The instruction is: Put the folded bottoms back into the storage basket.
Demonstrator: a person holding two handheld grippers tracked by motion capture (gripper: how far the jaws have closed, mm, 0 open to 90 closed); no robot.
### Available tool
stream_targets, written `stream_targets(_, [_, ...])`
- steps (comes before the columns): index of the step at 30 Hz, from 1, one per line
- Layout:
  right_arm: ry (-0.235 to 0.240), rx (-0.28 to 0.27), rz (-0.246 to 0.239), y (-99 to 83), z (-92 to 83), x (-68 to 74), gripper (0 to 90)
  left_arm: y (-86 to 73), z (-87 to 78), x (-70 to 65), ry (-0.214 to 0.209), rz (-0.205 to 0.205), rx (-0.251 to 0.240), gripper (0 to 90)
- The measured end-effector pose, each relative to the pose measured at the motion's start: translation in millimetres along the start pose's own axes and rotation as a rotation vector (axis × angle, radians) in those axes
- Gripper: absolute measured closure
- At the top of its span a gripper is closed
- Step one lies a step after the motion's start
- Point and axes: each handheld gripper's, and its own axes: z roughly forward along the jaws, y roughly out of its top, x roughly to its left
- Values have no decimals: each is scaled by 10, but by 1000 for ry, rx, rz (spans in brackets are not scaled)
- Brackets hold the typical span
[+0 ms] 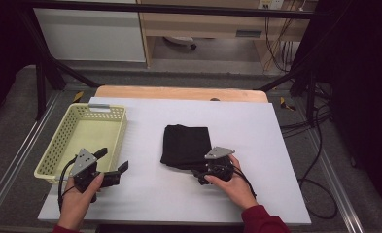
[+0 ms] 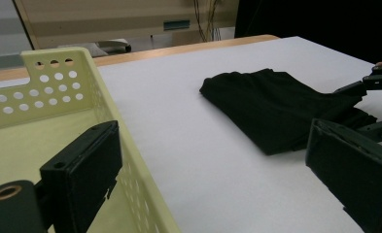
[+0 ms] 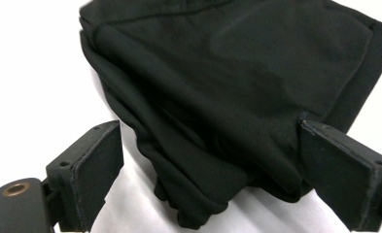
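Note:
A folded black cloth [image 1: 186, 143] lies in the middle of the white table top [image 1: 261, 145]. My right gripper [image 1: 200, 167] is low at the cloth's near right corner. In the right gripper view its jaws [image 3: 208, 141] stand wide apart with the bunched corner of the cloth [image 3: 227, 87] between them, and the pads do not press on it. My left gripper [image 1: 113, 160] is open and holds nothing, by the near right corner of the yellow basket [image 1: 118, 128]. In the left gripper view the cloth [image 2: 276, 107] lies ahead to the right, with the right gripper [image 2: 373, 104] at its far edge.
The perforated yellow basket [image 2: 57, 56] stands at the table's left edge with nothing seen inside. A wooden strip [image 1: 179, 92] borders the far side of the table. Dark frame bars and cables [image 1: 315, 121] run beside the table on the right.

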Motion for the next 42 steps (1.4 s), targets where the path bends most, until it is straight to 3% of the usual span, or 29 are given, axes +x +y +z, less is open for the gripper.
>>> stream_targets(7, [-13, 20, 2, -13, 45, -7, 241, -1, 0, 1, 1, -1, 1, 64])
stream_targets(21, [-42, 5, -29, 17, 48, -6, 629, -4, -5, 13, 5, -8, 1, 65])
stream_targets(25, [-47, 5, -25, 34, 58, -16, 697, -5, -7, 20, 9, -9, 1, 65])
stream_targets(42, [-13, -24, -7, 64, -80, 40, 744, 0, -17, 26, 17, -6, 3, 66])
